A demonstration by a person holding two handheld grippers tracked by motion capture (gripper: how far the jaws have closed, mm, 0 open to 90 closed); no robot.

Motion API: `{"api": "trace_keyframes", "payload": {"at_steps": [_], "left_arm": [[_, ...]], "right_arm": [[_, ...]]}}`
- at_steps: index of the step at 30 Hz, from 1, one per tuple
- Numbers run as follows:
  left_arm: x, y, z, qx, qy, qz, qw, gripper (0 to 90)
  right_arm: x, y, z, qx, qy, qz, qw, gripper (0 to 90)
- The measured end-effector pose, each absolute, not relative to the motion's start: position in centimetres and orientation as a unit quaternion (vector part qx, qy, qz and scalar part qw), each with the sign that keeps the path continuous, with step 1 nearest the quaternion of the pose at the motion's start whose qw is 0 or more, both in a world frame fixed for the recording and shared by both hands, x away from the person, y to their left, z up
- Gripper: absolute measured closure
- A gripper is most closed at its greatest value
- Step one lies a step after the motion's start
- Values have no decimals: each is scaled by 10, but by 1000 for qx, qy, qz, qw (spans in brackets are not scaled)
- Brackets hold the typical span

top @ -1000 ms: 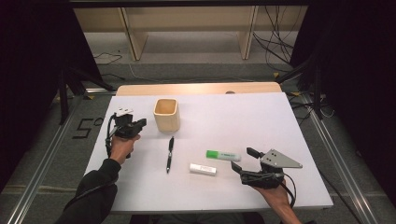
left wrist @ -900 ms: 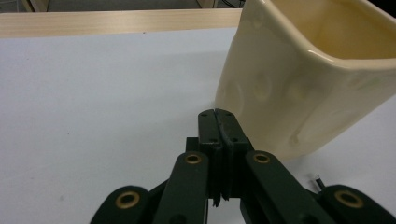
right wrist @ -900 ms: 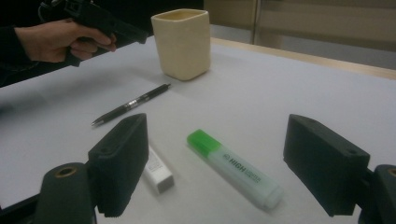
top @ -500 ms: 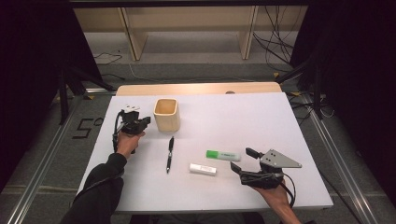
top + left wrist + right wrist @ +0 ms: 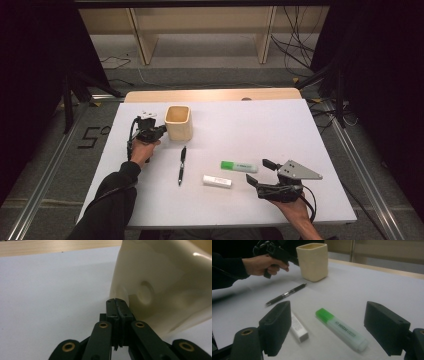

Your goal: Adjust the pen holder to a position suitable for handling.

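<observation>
White table, person working from the near edge. Left gripper held in the left hand, jaws clenched together with nothing between them; in the left gripper view the closed tips sit right at the side wall of the cream square cup, touching or just short of it (can't tell which). In the high view the cup stands upright at the far left part of the table, mouth up, the gripper's nose at its left side. The right gripper view shows the same hand and gripper nose against the cup from across the table.

Right gripper held in the right hand at the near right, grey three-cornered plate on top. Jaws released, standing wide apart (pads well clear of each other), grasping nothing. It points toward the green highlighter, which lies flat just ahead of the jaws; in the right gripper view the highlighter sits between the two pads' lines of sight, not touched, green cap toward the far side.

White eraser-like stick lies flat just nearer than the highlighter, close beside it, not touching. Black pen lies flat between cup and stick, roughly lengthwise away from the person, apart from both.
</observation>
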State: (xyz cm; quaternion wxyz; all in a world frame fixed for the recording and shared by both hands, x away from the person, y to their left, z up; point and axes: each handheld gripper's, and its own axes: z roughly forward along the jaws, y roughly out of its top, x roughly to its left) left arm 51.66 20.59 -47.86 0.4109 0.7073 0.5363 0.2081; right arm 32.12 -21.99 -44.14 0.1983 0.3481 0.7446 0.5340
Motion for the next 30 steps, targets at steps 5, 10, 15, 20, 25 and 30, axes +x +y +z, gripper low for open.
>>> {"api": "trace_keyframes", "payload": {"at_steps": [5,10,15,20,25,30], "left_arm": [[518,206,-478,707,538,204,412,893],[518,206,-478,705,540,203,414,893],[519,200,-478,709,538,195,413,894],[519,192,-477,713,534,197,411,894],[521,184,-477,716,530,188,413,894],[521,176,-477,721,526,185,412,894]], "right_arm": [[321,-219,-442,347,745,534,198,229],[322,-218,-442,346,747,533,196,230],[323,-216,-443,343,751,530,194,230],[323,-215,-443,343,752,529,192,230],[324,-215,-444,344,752,529,191,230],[324,-214,-444,342,755,527,190,230]]}}
